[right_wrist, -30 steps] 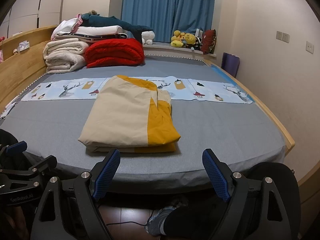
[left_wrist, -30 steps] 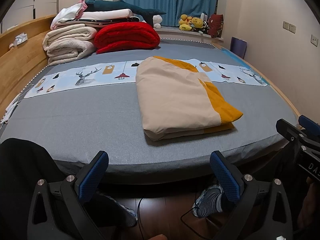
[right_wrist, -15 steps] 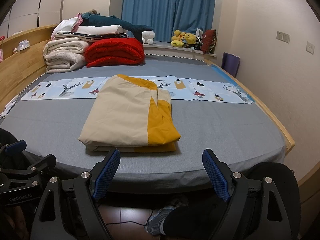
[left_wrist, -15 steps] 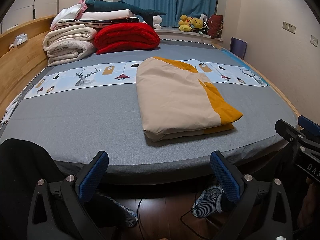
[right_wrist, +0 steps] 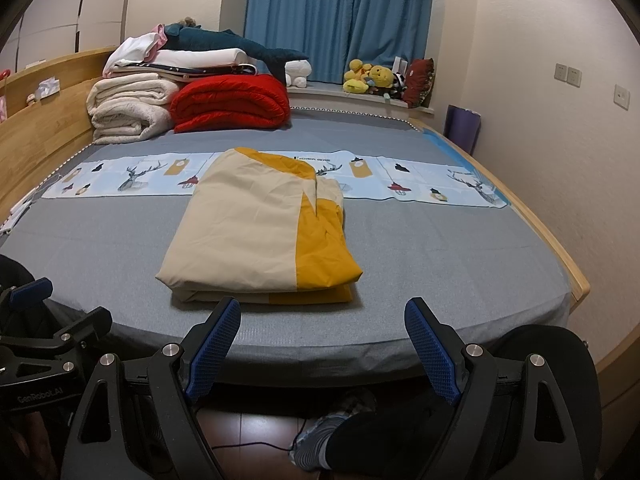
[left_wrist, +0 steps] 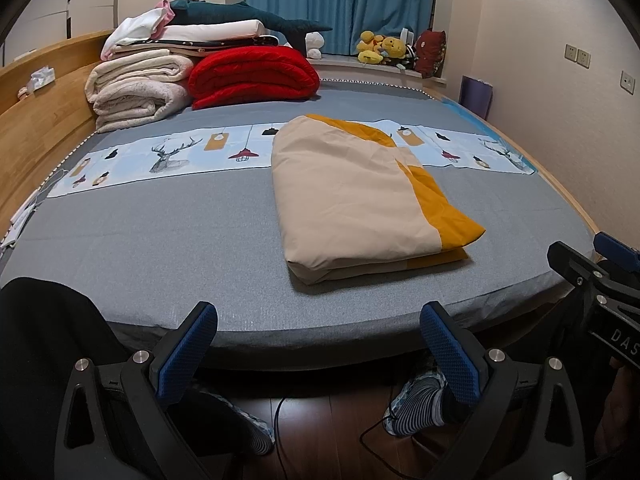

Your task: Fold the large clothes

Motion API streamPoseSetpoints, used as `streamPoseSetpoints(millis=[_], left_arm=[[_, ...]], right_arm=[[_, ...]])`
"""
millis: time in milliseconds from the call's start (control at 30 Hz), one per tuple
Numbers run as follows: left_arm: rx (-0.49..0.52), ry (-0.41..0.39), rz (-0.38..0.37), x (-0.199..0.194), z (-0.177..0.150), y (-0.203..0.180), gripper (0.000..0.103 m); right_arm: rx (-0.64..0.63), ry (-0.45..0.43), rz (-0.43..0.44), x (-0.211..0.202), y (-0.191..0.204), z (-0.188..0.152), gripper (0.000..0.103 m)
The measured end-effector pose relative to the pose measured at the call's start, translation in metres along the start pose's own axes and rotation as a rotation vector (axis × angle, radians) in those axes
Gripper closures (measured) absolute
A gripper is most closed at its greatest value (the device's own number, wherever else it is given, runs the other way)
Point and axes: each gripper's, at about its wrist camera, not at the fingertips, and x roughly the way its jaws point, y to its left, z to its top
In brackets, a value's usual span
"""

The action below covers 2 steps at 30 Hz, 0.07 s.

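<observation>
On the grey bed (left_wrist: 160, 240), a folded beige-and-yellow cloth (left_wrist: 352, 200) lies flat near the front edge, its far end over a printed strip (left_wrist: 160, 156). From the left gripper (left_wrist: 318, 350) the cloth sits at about 12 to 1 o'clock; from the right gripper (right_wrist: 322, 344) it sits at 11 to 12 o'clock (right_wrist: 256, 232). Both grippers hang off the bed's front edge, jaws spread wide, gripping nothing. Folded blankets (left_wrist: 248, 76) are stacked at 11 o'clock by the headboard (left_wrist: 36, 120).

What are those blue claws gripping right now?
Nothing. The left gripper and right gripper are open, short of the folded cloth on the bed.
</observation>
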Motion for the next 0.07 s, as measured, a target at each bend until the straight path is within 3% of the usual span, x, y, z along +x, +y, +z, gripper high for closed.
streamPoseSetpoints(millis=[67], left_arm=[[-0.002, 0.004, 0.001, 0.0005, 0.0015, 0.0003, 0.002]], right_arm=[[0.0, 0.0, 0.0, -0.0003, 0.0, 0.0001, 0.018]])
